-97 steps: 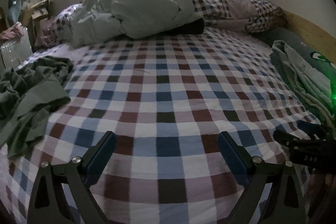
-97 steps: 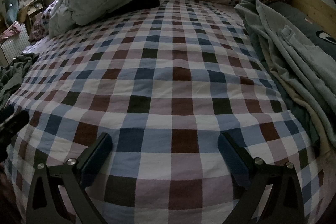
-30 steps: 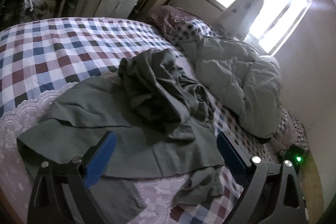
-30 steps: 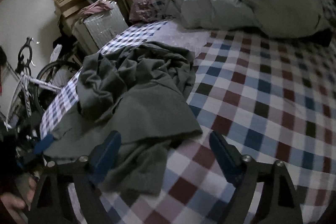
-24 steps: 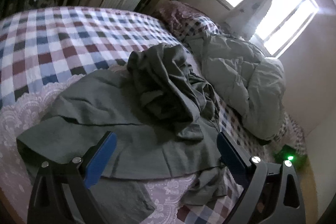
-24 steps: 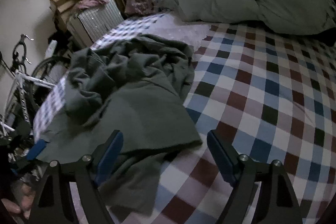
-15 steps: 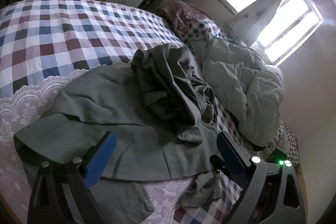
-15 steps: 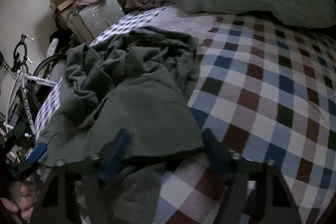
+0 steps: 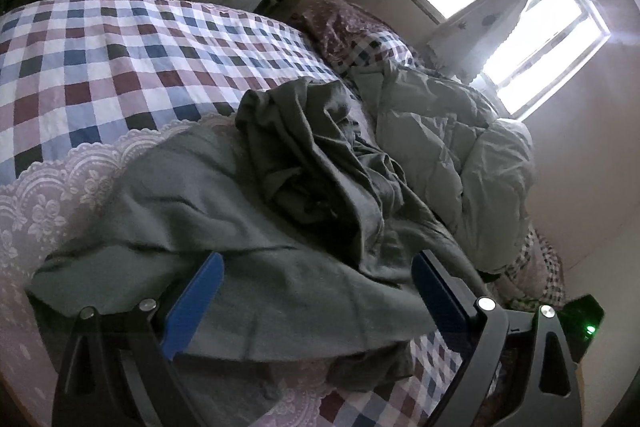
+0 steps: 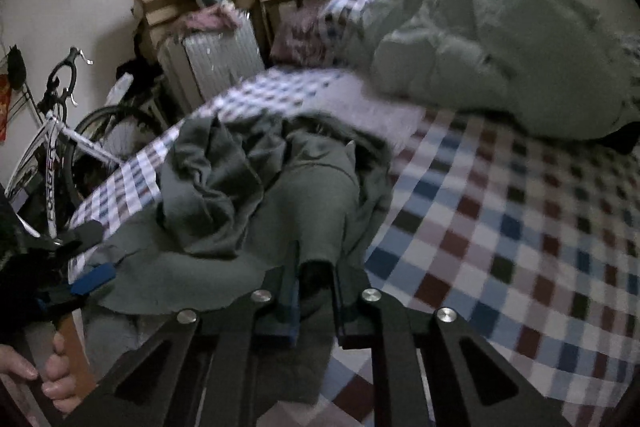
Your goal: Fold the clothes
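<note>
Jaws wide on the left gripper (image 9: 316,291) over the grey-green garment (image 9: 248,227); right gripper (image 10: 316,291) pinches its edge.

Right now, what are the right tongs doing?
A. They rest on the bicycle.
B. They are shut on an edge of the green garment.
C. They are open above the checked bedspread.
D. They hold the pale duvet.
B: in the right wrist view the right tongs have their jaws drawn together with a fold of the green garment pinched between them.
</note>
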`<state>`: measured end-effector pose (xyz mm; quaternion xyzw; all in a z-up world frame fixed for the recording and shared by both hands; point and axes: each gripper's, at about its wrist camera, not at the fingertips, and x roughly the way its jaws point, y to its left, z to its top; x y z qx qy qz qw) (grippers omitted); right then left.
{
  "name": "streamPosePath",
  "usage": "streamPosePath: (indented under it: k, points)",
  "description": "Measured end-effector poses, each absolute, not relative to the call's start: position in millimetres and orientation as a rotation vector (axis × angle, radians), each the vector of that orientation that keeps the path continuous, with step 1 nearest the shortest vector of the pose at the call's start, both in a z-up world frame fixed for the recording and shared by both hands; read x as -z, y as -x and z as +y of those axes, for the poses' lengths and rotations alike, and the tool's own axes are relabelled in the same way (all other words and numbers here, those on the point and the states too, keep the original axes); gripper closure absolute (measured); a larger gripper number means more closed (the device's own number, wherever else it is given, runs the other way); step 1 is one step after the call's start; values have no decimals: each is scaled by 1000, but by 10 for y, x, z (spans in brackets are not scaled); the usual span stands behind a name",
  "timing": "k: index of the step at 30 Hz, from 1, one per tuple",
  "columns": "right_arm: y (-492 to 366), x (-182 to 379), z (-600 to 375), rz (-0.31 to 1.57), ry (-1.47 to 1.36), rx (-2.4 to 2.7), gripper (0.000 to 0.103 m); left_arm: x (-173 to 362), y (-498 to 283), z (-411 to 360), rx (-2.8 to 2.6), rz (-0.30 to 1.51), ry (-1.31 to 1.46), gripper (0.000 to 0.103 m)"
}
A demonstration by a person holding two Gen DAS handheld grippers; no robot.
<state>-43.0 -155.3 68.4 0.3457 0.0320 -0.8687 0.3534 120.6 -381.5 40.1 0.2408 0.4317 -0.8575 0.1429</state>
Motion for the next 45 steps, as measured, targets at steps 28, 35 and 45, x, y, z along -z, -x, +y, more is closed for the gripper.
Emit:
streamPosePath:
  k: [28,35,45]
  points:
    - [-394,-1380,1141,-230,-693,2651,93,-567,-755,-3104,2713,1110,-855,6]
    - [-623,-1438,1986,-299,-700,2787,93,-677,-502,-2329,2964,992,-1008,6]
    - [-987,-1297,2727,-429,-738,2862,93,-524,-192,-1173,3076,694,-1385,7]
